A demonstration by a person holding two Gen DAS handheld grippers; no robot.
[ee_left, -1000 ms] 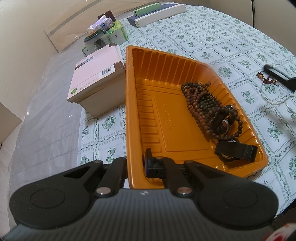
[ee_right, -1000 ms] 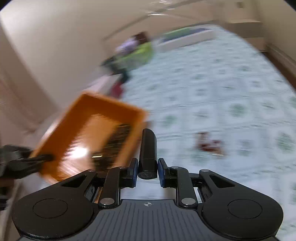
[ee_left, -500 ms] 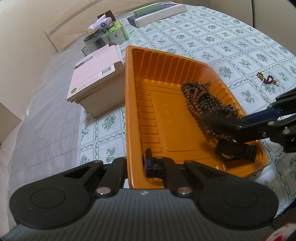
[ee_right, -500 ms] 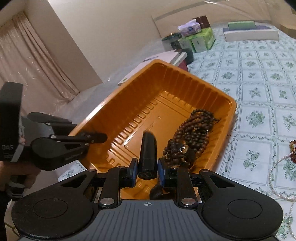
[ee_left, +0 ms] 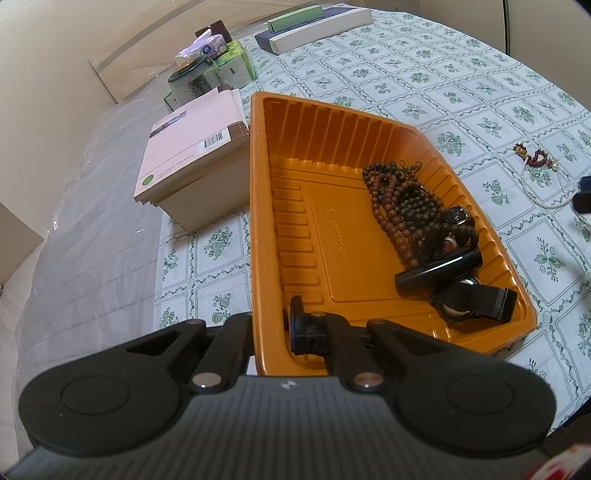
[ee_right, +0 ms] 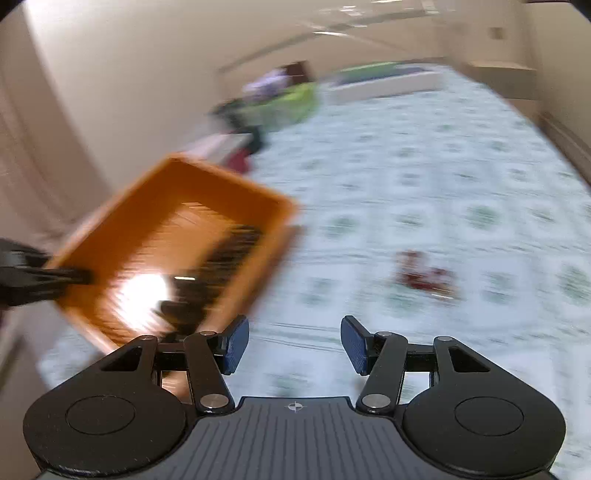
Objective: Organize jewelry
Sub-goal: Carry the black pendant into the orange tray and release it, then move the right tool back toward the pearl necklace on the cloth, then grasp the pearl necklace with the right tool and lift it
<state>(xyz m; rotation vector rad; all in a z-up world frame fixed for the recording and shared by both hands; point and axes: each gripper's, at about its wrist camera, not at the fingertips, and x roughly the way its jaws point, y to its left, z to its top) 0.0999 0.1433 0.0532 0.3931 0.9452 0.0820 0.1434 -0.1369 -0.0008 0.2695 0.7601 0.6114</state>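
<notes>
We see a table under a white tablecloth (ee_left: 461, 92) printed with green flower squares, and clear plastic sheeting (ee_left: 92, 229) lies over its nine o'clock side. Plain cream walls (ee_right: 129, 74) close the room. At eleven o'clock a stack of books (ee_left: 192, 162) rests on the cloth, and behind it stand a green box (ee_left: 236, 62) and a tissue pack (ee_left: 201, 46). At twelve o'clock long flat boxes (ee_left: 317, 24) lie near the far edge. A pale board (ee_left: 147, 59) leans against the wall. Soft, even light fills the room.
</notes>
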